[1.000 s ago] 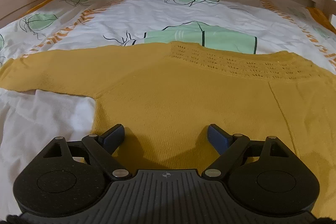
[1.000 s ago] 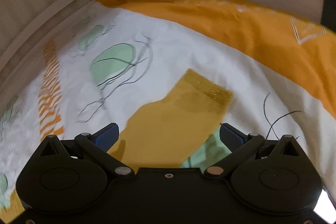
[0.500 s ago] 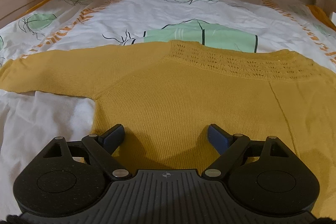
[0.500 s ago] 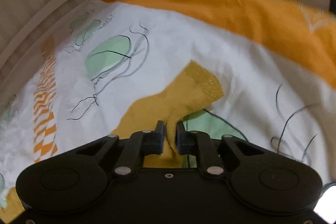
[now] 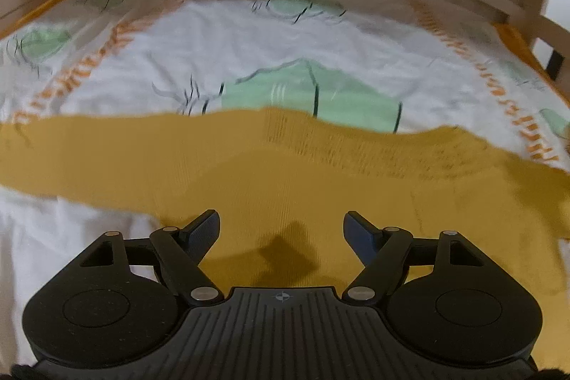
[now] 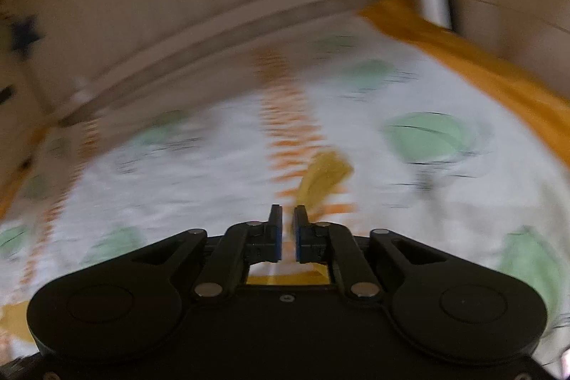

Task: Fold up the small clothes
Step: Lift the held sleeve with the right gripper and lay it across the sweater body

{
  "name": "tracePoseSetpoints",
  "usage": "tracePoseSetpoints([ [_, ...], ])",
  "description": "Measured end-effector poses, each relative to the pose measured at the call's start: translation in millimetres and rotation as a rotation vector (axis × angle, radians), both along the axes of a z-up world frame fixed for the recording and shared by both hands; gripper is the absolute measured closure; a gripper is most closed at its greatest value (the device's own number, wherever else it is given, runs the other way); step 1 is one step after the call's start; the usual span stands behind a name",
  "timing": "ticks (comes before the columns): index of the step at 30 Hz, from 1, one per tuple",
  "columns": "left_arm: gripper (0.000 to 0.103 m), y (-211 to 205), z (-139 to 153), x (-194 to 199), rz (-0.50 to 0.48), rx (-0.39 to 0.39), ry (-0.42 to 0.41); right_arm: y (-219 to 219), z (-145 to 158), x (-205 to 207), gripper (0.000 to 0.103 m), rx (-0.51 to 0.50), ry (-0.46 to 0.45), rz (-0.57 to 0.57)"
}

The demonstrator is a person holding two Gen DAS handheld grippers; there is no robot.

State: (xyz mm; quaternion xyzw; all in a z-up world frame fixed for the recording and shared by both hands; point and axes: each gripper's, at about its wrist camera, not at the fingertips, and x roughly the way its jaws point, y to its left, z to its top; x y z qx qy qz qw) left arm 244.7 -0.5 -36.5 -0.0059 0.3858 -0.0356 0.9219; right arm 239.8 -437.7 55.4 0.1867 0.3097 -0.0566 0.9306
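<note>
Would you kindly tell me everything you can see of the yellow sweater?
The sweater is a mustard-yellow knit with an openwork band below the neckline. It lies flat on the printed bedsheet, one sleeve stretched out to the left. The left gripper hangs open over its body. The right gripper is shut on the other sleeve, whose cuff sticks out ahead of the fingers; that view is blurred.

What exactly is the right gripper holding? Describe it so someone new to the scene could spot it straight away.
Start at the white bedsheet with green and orange prints, inside the wooden bed rail. The right gripper, fingers pinched together, holds a narrow mustard-yellow sleeve that runs away from the fingertips. It belongs to the yellow knit sweater below the open left gripper; solid yellow, unlike the striped orange print beneath.
</note>
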Motion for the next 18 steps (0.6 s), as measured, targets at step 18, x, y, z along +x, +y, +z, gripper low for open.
tracePoseSetpoints([
  [18, 0.027, 34.6, 37.4, 13.2, -0.079, 0.079, -0.038, 161.6, -63.9, 37.3, 0.057, -0.198, 0.178, 0.204],
])
